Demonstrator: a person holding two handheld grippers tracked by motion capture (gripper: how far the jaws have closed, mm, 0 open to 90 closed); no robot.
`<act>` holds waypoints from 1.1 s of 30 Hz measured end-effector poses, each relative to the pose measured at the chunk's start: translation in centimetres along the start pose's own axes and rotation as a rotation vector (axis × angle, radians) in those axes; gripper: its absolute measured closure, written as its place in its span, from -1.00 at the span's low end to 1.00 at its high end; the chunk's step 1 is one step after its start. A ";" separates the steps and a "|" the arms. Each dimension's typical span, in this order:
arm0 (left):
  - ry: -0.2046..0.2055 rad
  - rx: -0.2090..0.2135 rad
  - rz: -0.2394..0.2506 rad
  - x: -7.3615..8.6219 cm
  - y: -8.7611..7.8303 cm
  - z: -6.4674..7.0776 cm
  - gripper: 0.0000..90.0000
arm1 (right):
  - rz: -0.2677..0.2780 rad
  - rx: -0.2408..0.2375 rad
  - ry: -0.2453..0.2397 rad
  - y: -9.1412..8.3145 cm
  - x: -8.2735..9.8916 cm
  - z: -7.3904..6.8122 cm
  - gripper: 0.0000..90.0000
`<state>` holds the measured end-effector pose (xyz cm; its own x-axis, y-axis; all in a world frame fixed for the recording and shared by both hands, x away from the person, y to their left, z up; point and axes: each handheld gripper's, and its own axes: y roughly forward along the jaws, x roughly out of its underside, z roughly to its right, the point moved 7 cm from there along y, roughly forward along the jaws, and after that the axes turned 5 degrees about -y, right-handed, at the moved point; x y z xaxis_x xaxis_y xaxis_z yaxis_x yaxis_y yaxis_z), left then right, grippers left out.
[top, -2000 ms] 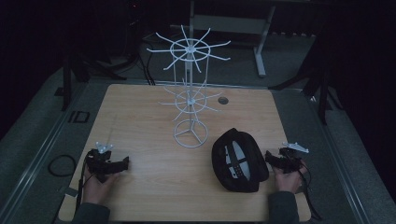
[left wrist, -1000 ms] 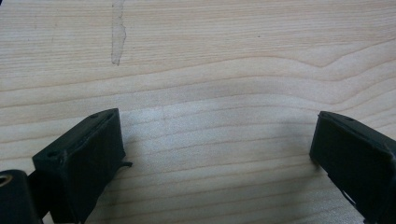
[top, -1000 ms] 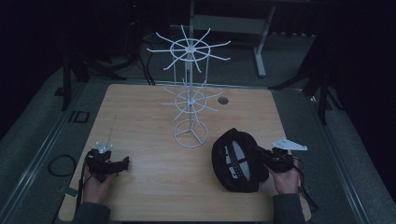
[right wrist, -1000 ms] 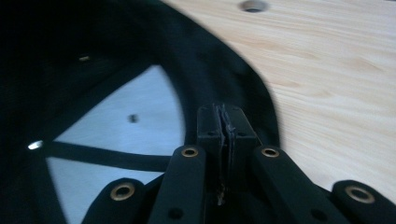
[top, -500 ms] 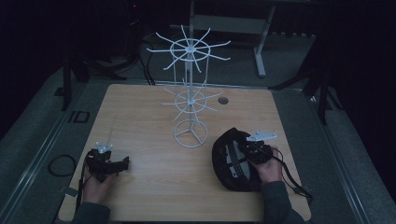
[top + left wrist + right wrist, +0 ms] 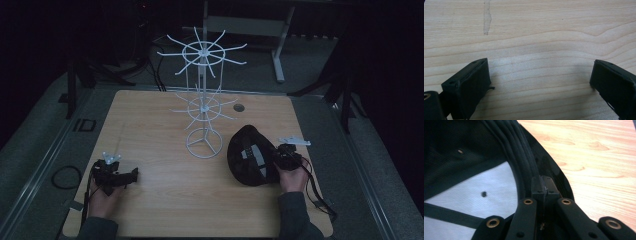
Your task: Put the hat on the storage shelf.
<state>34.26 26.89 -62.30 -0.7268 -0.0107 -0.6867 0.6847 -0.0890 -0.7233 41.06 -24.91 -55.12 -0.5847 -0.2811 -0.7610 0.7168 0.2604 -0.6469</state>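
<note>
- A black cap (image 6: pixel 248 161) lies upside down on the right part of the wooden table (image 6: pixel 165 200), just right of the round base of a white wire display stand (image 6: pixel 202 120).
- The right gripper (image 6: pixel 277 156) sits at the cap's right edge, with the person's right hand (image 6: pixel 292 177) behind it.
- In the right gripper view its jaws are pressed together on the cap (image 6: pixel 474 157), at the stitched rim; the cap's white inner lining lies to the left of the fingers (image 6: pixel 537 186) and bare wood to their right.
- The left gripper (image 6: pixel 131 175) rests low over the table's left front part, well apart from the cap.
- In the left gripper view its fingers (image 6: pixel 469 85) stand wide apart over bare wood (image 6: pixel 536 37), with nothing between them.
</note>
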 end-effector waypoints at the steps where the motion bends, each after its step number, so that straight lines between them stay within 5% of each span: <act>1: 0.000 0.000 0.000 0.0 0.0 0.0 -0.93 | 0.023 -0.030 -0.002 -0.4 -0.2 -0.2 0.88; 6: 0.000 0.001 0.002 0.0 0.0 0.0 -0.93 | 0.080 -0.136 -0.066 -3.4 -0.9 -1.4 0.66; 12: 0.000 0.001 0.002 0.0 0.0 0.0 -0.93 | 0.081 -0.198 -0.111 -5.7 -0.6 -2.4 0.54; 18: 0.001 0.000 0.000 0.0 0.0 0.0 -0.93 | 0.049 -0.234 -0.147 -6.2 0.2 -2.9 0.50; 33: 0.002 0.000 0.000 0.0 0.0 0.0 -0.93 | -0.016 -0.236 -0.199 -8.2 3.3 -2.9 0.40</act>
<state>34.26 26.90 -62.30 -0.7269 -0.0091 -0.6867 0.6845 -0.0891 -0.7235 32.15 -25.27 -52.52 -0.4925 -0.4563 -0.7411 0.5864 0.4552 -0.6700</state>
